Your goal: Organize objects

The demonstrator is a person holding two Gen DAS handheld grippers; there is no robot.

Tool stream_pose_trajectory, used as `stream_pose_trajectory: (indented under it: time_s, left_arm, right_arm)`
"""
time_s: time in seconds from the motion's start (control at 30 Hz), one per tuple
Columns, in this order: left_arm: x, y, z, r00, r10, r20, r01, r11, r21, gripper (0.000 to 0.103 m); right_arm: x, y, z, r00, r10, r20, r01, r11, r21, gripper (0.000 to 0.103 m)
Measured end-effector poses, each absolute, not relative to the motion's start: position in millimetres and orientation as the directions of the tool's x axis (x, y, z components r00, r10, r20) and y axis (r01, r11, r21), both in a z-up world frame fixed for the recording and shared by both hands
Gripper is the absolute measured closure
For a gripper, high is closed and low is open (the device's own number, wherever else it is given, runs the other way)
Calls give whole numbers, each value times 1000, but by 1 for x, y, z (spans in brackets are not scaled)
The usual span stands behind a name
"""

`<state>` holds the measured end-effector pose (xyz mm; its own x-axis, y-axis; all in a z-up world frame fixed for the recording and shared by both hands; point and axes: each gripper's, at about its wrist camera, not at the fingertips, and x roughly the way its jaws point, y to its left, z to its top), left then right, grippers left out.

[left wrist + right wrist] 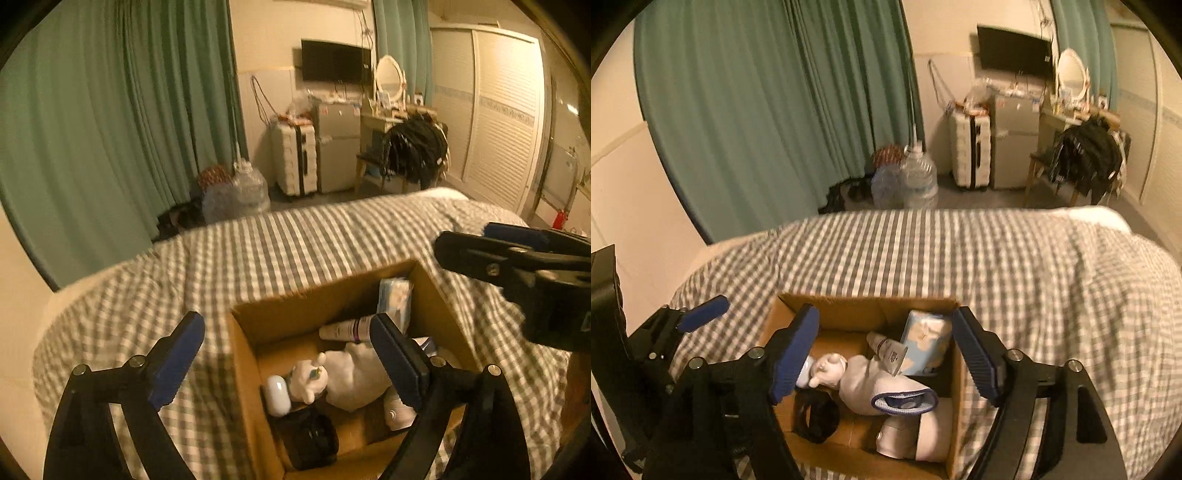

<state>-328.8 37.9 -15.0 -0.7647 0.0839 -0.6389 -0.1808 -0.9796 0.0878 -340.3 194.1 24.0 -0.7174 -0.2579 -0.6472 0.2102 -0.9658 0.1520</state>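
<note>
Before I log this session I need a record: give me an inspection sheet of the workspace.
Surface: checked bedspread.
Job's things: cardboard box holds plush toy, tube, tissue pack, black item.
Clutter: nothing seen on the bedspread.
Grippers: left gripper and right gripper open, empty, above the box.
Cables: wires hang near the TV.
Surroundings: green curtain, suitcase, water jugs.

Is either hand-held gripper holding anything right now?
No: left hand-held gripper and right hand-held gripper are both open and empty above the cardboard box.
</note>
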Motion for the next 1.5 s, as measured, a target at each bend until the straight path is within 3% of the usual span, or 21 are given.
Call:
stream_pose_trajectory:
  time_s: [0.5, 0.83, 1.17, 1.5]
  left_arm:
    - [-203, 34, 115, -909, 104, -404, -146, -986, 75, 0]
    - [-105, 30, 155, -966, 110, -236, -134, -987, 89, 0]
    - [-48, 21, 121, -977, 76, -199, -86, -995, 47, 0]
    - [-58, 6, 30, -955, -22, -295, 18, -1000, 19, 0]
  right_arm:
    - [-196, 212, 154, -883, -217, -417, 191, -976, 103, 10]
    - [-90, 227, 188, -957, -147, -248, 140, -989, 44, 2]
    - [-37, 230, 141, -976, -83, -204, 89, -996, -21, 1]
    - [-45, 242, 51, -969, -55, -241, 54, -998, 10, 1]
